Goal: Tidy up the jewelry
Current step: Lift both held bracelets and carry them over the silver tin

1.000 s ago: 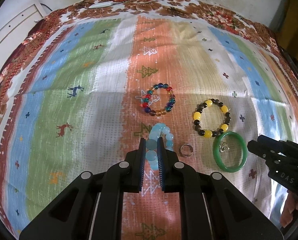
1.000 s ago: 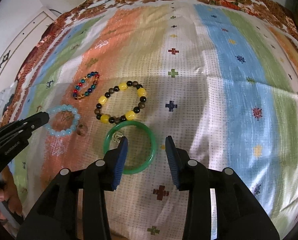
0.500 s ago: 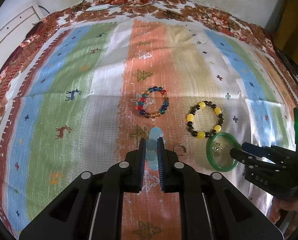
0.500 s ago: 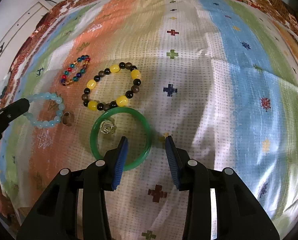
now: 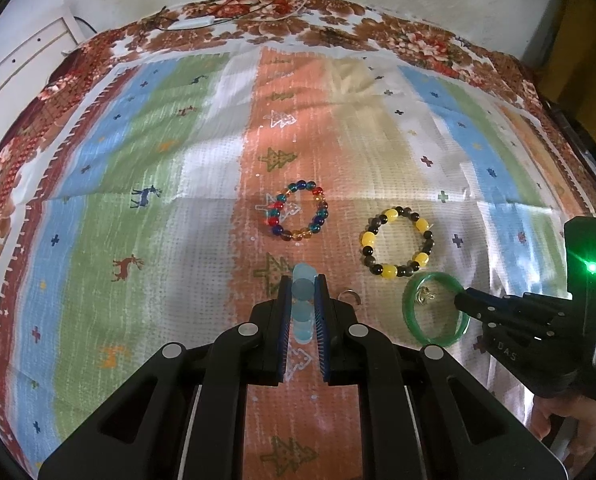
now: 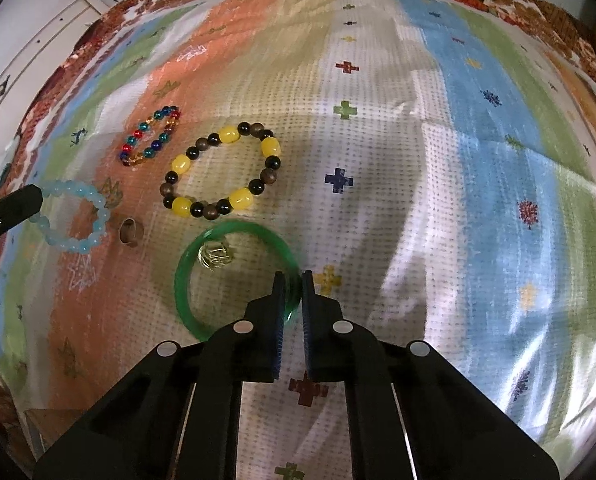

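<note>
While left claw [image 5: 302,300] pinches blue bracelet [image 6: 73,216], right claw [image 6: 293,292] — seemingly — clamps bangle [image 6: 233,236]

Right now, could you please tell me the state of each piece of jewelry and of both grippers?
Left gripper: shut on the light blue bracelet.
Right gripper: jaws just closed, shut on the green bangle.
Gold ring: loose inside the bangle.
Yellow and dark bracelet: flat on the cloth, untouched.
Multicolour bracelet: flat, untouched.
Brown ring: loose beside the blue bracelet.
</note>
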The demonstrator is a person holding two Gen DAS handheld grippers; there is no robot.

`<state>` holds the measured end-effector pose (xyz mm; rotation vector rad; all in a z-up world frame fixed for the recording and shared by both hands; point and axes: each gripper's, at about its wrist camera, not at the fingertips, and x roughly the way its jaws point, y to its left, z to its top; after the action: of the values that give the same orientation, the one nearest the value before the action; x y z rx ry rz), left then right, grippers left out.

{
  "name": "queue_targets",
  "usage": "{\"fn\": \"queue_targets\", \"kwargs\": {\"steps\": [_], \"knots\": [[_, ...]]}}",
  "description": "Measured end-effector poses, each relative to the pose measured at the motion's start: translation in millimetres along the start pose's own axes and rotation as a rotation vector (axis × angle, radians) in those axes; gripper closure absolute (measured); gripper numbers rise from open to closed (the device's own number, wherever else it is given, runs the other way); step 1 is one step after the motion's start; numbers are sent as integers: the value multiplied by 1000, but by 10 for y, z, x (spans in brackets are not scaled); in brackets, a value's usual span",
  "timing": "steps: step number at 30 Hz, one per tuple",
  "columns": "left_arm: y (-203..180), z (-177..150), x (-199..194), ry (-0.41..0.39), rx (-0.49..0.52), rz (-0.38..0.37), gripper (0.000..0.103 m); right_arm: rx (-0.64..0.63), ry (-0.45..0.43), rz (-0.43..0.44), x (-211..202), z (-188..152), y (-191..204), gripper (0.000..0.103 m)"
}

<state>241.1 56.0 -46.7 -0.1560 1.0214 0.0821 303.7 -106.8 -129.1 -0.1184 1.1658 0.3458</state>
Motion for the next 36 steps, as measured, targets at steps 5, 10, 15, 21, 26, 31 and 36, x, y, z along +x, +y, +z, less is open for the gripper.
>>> {"fn": "queue_targets", "kwargs": {"steps": [5, 10, 15, 21, 26, 31, 36], "knots": [[-8, 0, -43, -9, -1, -3, 92, -29, -40, 15, -118, -8, 60, 95], [-24, -36, -102, -17, 4, -6, 92, -44, -76, 16, -212, -27, 99, 95], [-46, -69, -203, -26, 5, -24, 92, -39, -132, 23, -389, -43, 129, 95], [-102, -99, -310, -43, 21, -32, 92, -55, -214, 42, -630, -78, 222, 95], [-140, -147, -408, -62, 29, -37, 92, -79, -278, 48, -836, -116, 283, 95], [-149, -220, -522, -80, 32, -44, 92, -91, -316, 52, -941, -186, 306, 95], [-155, -285, -656, -98, 25, -64, 92, -87, -362, 81, -1070, -256, 315, 95]]}}
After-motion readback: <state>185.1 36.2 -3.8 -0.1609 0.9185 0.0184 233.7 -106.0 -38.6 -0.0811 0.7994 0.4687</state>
